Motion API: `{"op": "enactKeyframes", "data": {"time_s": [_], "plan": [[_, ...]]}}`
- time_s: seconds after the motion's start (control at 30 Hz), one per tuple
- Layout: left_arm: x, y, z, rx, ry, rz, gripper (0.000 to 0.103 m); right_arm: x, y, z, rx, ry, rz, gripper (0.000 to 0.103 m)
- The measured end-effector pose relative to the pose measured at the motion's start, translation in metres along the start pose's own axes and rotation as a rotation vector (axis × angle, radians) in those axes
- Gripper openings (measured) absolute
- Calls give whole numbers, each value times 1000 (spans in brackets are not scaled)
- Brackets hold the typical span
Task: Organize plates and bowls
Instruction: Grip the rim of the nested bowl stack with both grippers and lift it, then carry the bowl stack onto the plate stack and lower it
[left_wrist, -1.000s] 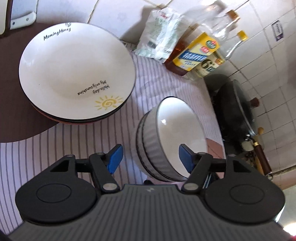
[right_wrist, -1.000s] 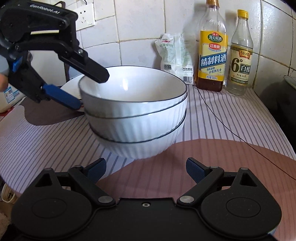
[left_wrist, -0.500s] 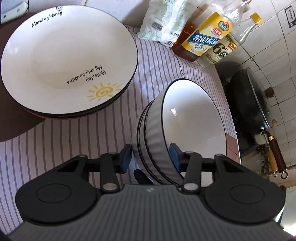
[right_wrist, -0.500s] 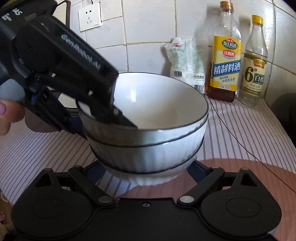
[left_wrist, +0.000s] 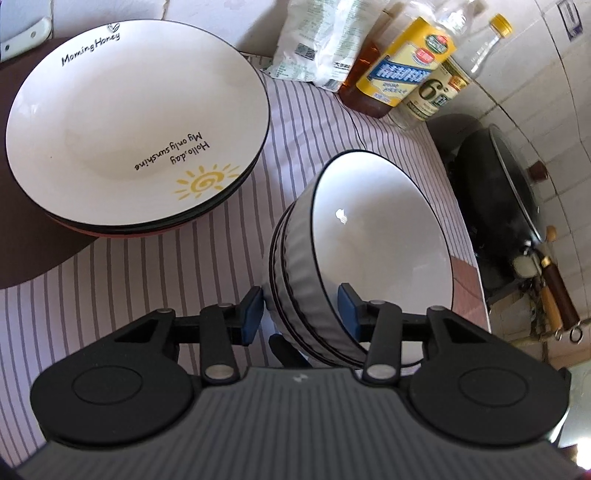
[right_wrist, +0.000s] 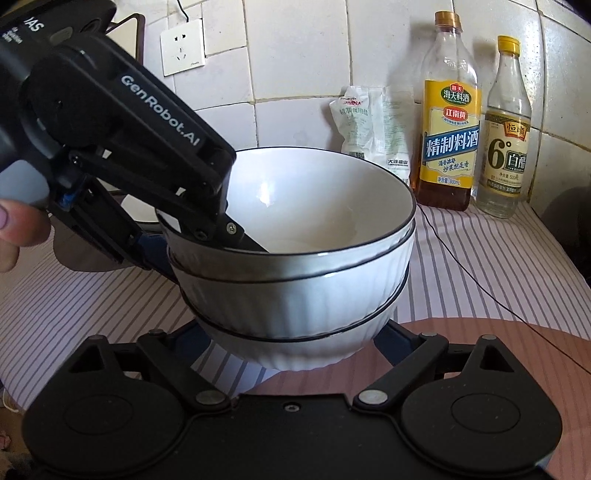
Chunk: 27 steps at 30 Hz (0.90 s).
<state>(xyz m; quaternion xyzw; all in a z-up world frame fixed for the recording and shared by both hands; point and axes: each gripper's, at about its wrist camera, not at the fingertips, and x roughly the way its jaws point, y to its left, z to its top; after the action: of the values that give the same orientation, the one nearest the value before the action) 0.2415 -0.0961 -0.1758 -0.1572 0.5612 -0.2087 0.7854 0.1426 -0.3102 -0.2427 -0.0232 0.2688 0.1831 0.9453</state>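
A stack of three white ribbed bowls (left_wrist: 369, 236) with dark rims stands on the striped cloth. My left gripper (left_wrist: 300, 310) is shut on the stack's near wall, one blue pad outside and one inside the top bowl. The right wrist view shows the same left gripper (right_wrist: 207, 254) clamped over the rim of the bowls (right_wrist: 295, 302) from the left. My right gripper (right_wrist: 291, 332) is open, its fingers on either side of the stack's base and their tips hidden behind it. A stack of plates (left_wrist: 136, 125), the top one white with a sun drawing, lies to the left.
Two bottles (right_wrist: 448, 122) (right_wrist: 504, 129) and a white bag (right_wrist: 373, 125) stand along the tiled wall. A black wok (left_wrist: 506, 195) sits past the counter's right edge. A thin black cable (right_wrist: 480, 284) crosses the cloth. A person's fingers (right_wrist: 14, 236) hold the left gripper.
My left gripper came down over the bowls' rim and shut on the wall. The right gripper moved closer, so the stack's base now sits between its open fingers.
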Motion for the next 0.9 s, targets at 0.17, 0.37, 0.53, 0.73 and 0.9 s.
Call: {"op": "enactKeyframes", "data": {"time_s": [0.17,0.37,0.53,0.73,0.9], "plan": [[-5,-2,-6,48,-2,17,42,-4,4,-3,-3,-7,3,96],[-16,-1,-8,67,8,18,42,-11,12,-6,-6,-24,-4,96],[-36,-6,-7,81,-7,12,42,-20,17,0,-1,-46,7,95],[-66,-9,-4,71,-55,3,42,-36,26,18,2,-86,17,93],[-88,-6,-1,59,-108,16,42,-40,34,35,-21,-115,38,93]]}}
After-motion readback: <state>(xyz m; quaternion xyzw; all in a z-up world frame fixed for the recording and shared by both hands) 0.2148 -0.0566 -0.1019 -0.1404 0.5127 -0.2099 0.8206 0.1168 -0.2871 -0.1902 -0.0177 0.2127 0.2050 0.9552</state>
